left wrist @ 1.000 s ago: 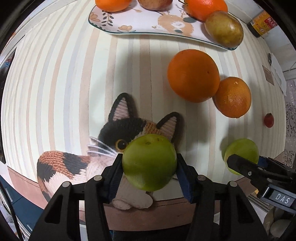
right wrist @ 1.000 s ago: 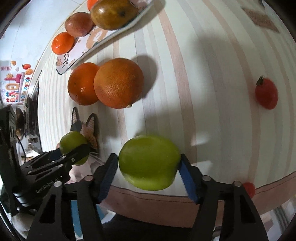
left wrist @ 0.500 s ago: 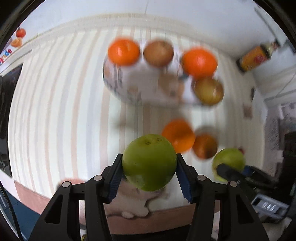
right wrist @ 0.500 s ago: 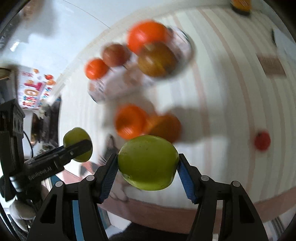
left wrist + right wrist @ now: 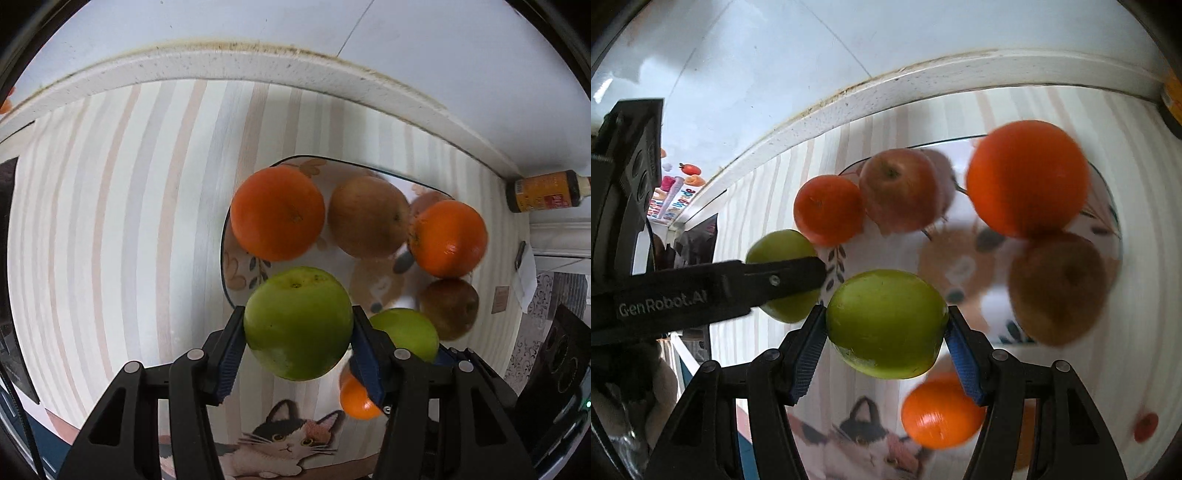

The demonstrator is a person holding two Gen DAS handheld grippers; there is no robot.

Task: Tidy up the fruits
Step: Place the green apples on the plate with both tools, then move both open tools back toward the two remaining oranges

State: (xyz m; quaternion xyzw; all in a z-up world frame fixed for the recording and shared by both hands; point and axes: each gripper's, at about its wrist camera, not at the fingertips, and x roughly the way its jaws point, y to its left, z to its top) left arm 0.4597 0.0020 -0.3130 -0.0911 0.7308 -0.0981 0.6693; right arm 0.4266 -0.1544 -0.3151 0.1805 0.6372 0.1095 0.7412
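Note:
My left gripper (image 5: pixel 298 341) is shut on a green apple (image 5: pixel 298 323) and holds it above the near left rim of the patterned plate (image 5: pixel 231 273). My right gripper (image 5: pixel 886 341) is shut on a second green apple (image 5: pixel 886 323), also above the plate's near rim (image 5: pixel 833 266). Each apple shows in the other view: the right one (image 5: pixel 408 332) and the left one (image 5: pixel 777 245). The plate holds two oranges (image 5: pixel 277 212) (image 5: pixel 448 238) and brownish-red apples (image 5: pixel 369 216) (image 5: pixel 448 308).
An orange (image 5: pixel 942 413) lies on the striped tablecloth (image 5: pixel 110 221) below the grippers, near the cat picture (image 5: pixel 284 443). A small red tomato (image 5: pixel 1145 426) lies at the right. A bottle (image 5: pixel 546 190) lies by the white wall ledge at the back right.
Both grippers have lifted their green apples off the cloth and carried them forward, from near the cat picture to above the plate's near rim. The loose oranges now lie behind and below.

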